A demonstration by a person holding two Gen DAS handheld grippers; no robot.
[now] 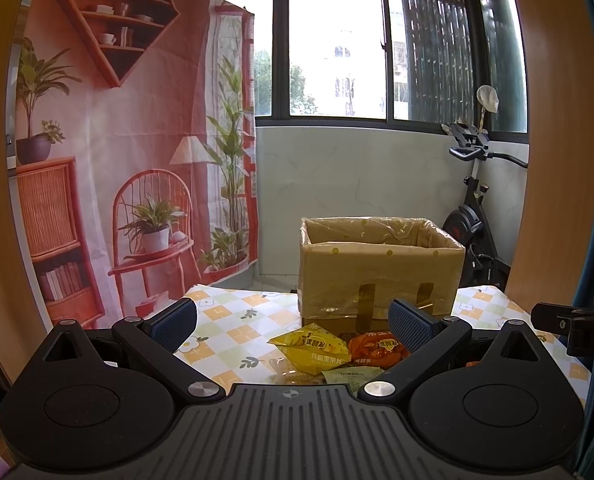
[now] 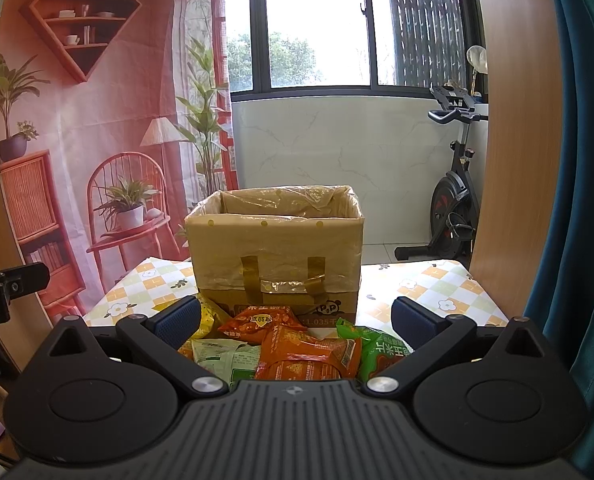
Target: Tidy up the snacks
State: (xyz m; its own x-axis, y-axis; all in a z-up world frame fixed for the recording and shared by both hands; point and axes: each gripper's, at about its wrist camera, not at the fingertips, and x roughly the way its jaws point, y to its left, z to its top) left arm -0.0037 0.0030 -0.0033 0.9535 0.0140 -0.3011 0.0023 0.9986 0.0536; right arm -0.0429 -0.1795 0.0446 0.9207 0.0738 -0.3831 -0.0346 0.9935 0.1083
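You work on a table covered with a cloth of yellow and green checks with small flowers. Behind it hangs a printed backdrop showing red shelves and plants, then a wide window, and an exercise bike stands in the right corner.

Your left gripper has its fingers wide apart and holds nothing. Your right gripper is the same, spread and with nothing between the pads. Part of the right gripper shows at the right edge of the left view.

The cardboard box stands upright in the middle of the table, open at the top, lined with a clear plastic bag. You cannot see from here what lies inside.

The snack packets lie in a loose heap on the cloth just in front of the box: a yellow packet, two orange packets, a pale green packet and a bright green packet. Some overlap each other, and the nearest orange one touches the box front.
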